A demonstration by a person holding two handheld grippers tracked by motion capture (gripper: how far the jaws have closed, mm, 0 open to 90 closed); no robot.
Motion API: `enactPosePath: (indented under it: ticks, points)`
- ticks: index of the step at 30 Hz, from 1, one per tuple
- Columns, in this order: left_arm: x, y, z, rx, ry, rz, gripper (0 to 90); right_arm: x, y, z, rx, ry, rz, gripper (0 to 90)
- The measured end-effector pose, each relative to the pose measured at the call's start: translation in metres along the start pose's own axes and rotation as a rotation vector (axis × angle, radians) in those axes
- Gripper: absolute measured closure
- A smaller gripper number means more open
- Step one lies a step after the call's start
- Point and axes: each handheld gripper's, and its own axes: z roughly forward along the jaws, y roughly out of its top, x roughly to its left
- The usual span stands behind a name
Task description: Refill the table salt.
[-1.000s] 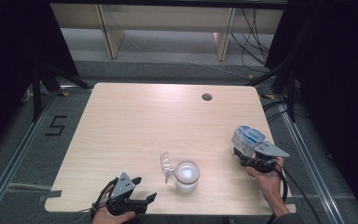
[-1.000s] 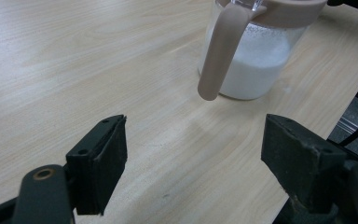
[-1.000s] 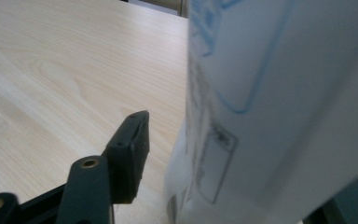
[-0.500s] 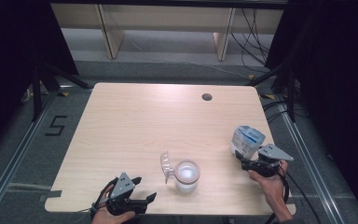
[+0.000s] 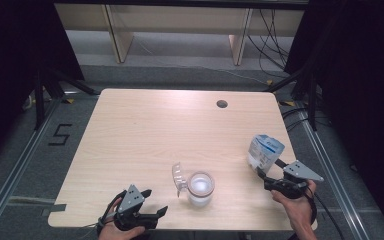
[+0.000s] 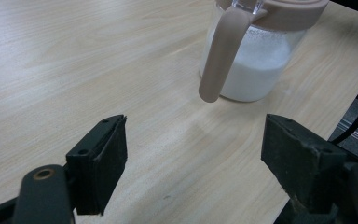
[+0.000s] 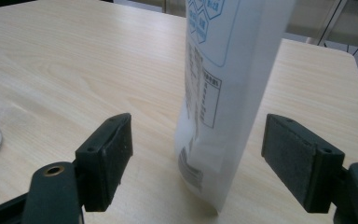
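My right gripper [image 7: 196, 163] has just opened wide, off the standing white bag [image 7: 228, 93]; my left gripper [image 6: 193, 163] gapes empty beside the jar [image 6: 256, 56]

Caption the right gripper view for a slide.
Right tool, jaws just opened, flanks an upright white printed bag standing free on the wooden table.

Pale wooden table [image 5: 145, 130] (grommet hole [image 5: 222, 104]).

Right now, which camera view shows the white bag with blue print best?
The right gripper view: the bag stands close, upright on the table, its printed panel visible though not readable. The high view shows it whole but small near the table's right edge.
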Motion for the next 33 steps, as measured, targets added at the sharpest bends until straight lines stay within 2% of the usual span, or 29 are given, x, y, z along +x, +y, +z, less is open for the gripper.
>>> enactPosePath:
  ticks: [2, 3, 5, 6, 8, 10, 11, 13, 14, 15, 16, 17, 18, 19, 20, 22, 23, 26, 28, 29, 30, 31, 33]
  points:
    - [0.0, 0.0, 0.0, -0.004, -0.008, -0.002, 22.2, 0.002, -0.001, -0.006, 0.005, -0.007, 0.01, 24.6]
    - [0.0, 0.001, 0.0, -0.008, -0.011, -0.006, 22.2, 0.002, -0.002, -0.008, 0.002, -0.012, -0.008, 24.5]
    - [0.0, 0.001, 0.0, -0.013, -0.014, -0.009, 22.2, 0.005, -0.003, -0.013, 0.022, -0.005, -0.004, 24.5]
    - [-0.001, 0.002, -0.001, -0.011, -0.005, -0.01, 22.2, 0.007, -0.003, -0.015, 0.018, -0.009, -0.01, 24.5]
    - [-0.001, 0.003, -0.001, -0.026, -0.014, -0.02, 22.2, 0.009, -0.004, -0.02, 0.016, -0.004, -0.002, 24.4]
    - [0.001, 0.004, -0.002, -0.022, -0.008, -0.001, 22.2, 0.011, -0.005, -0.024, 0.018, -0.008, -0.007, 24.3]
    - [0.0, 0.004, -0.002, -0.031, -0.011, -0.029, 22.2, 0.012, -0.005, -0.026, 0.022, -0.007, -0.013, 24.3]
    - [0.0, 0.005, -0.002, -0.03, -0.012, -0.026, 22.1, 0.015, -0.006, -0.029, 0.018, -0.004, -0.005, 24.3]
    - [0.0, 0.006, -0.002, -0.033, -0.019, -0.022, 22.1, 0.015, -0.007, -0.031, 0.018, -0.004, -0.017, 24.3]
    - [-0.001, 0.007, -0.002, -0.036, -0.02, -0.035, 22.0, 0.019, -0.007, -0.034, 0.036, -0.003, 0.016, 24.3]
    - [-0.002, 0.008, -0.002, -0.035, -0.014, -0.04, 22.0, 0.018, -0.008, -0.034, 0.028, -0.001, -0.013, 24.3]
    - [-0.002, 0.008, -0.002, -0.041, -0.019, -0.042, 21.9, 0.019, -0.008, -0.035, 0.033, -0.003, -0.021, 24.3]
    - [-0.002, 0.009, -0.002, -0.04, -0.021, -0.044, 21.9, 0.022, -0.009, -0.037, 0.037, 0.009, 0.008, 24.3]
    - [-0.001, 0.01, -0.001, -0.043, -0.028, -0.046, 21.9, 0.022, -0.009, -0.037, 0.035, 0.001, -0.022, 24.2]
    - [-0.002, 0.012, -0.001, -0.043, -0.027, -0.057, 21.9, 0.024, -0.01, -0.038, 0.048, 0.01, -0.017, 24.2]
    - [0.0, 0.014, -0.001, -0.046, -0.037, -0.043, 21.9, 0.028, -0.011, -0.038, 0.046, 0.022, -0.025, 24.1]
    - [-0.002, 0.015, -0.001, -0.043, -0.032, -0.063, 22.0, 0.03, -0.011, -0.039, 0.057, 0.026, -0.031, 24.1]
    - [-0.002, 0.018, 0.0, -0.044, -0.041, -0.066, 22.5, 0.035, -0.013, -0.039, 0.07, 0.041, -0.052, 23.9]
    - [-0.003, 0.021, 0.0, -0.044, -0.041, -0.061, 22.7, 0.041, -0.015, -0.041, 0.092, 0.042, -0.011, 23.8]
    - [-0.003, 0.022, 0.0, -0.038, -0.044, -0.048, 23.1, 0.039, -0.016, -0.04, 0.078, 0.053, -0.051, 23.8]
    - [-0.004, 0.023, 0.002, -0.045, -0.044, -0.064, 23.3, 0.041, -0.017, -0.04, 0.086, 0.07, -0.045, 23.8]
    - [-0.004, 0.024, 0.002, -0.04, -0.043, -0.06, 23.4, 0.042, -0.017, -0.041, 0.094, 0.057, -0.044, 23.8]
    - [-0.005, 0.026, 0.003, -0.037, -0.047, -0.058, 24.2, 0.043, -0.018, -0.041, 0.093, 0.08, -0.055, 23.8]
